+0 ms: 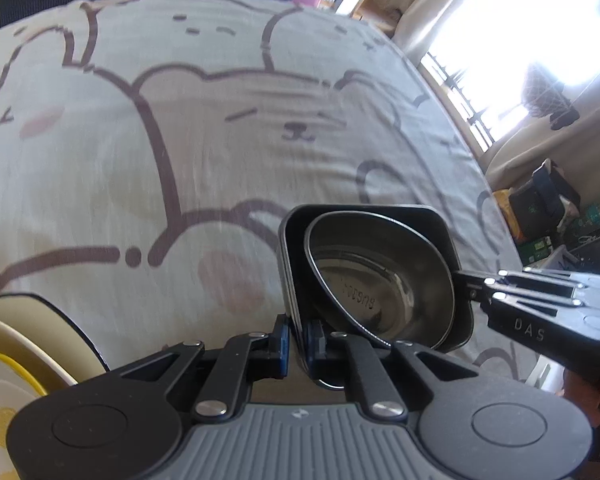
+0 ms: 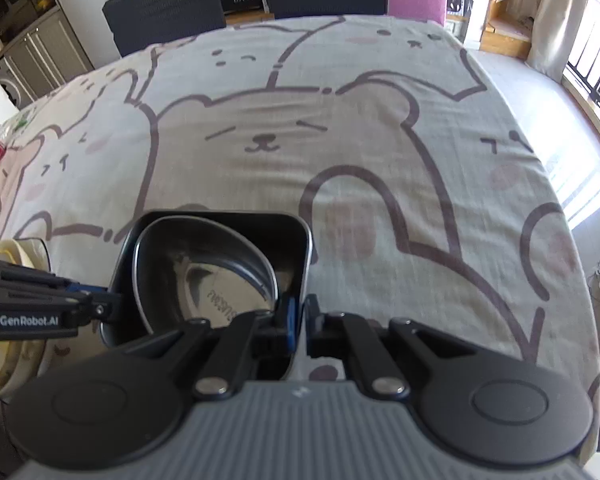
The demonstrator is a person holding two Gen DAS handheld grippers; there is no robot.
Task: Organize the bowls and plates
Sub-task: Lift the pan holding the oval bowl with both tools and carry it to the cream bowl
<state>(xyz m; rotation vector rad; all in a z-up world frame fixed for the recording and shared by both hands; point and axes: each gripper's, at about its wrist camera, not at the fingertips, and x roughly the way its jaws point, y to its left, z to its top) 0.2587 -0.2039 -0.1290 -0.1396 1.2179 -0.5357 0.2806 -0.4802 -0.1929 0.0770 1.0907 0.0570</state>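
A black square dish [image 1: 440, 232] [image 2: 296, 240] hangs tilted just above the bear-print tablecloth [image 2: 340, 128]. A steel bowl [image 1: 380, 280] [image 2: 204, 268] lies inside it, leaning. My left gripper [image 1: 298, 340] is shut on the dish's left wall, which sits pinched between the blue pads. From the opposite side my right gripper [image 2: 299, 320] is shut on the dish's right wall. Each gripper also shows in the other's view: the right gripper [image 1: 470, 292] at the dish's far side, the left gripper [image 2: 108, 308] at its left edge.
A stack of cream plates [image 1: 20, 344] [image 2: 12, 256], one with a yellow rim, sits to the left of the dish. Dark chairs [image 2: 164, 4] stand along the table's far edge. On the right the table ends near a bright window [image 1: 540, 20].
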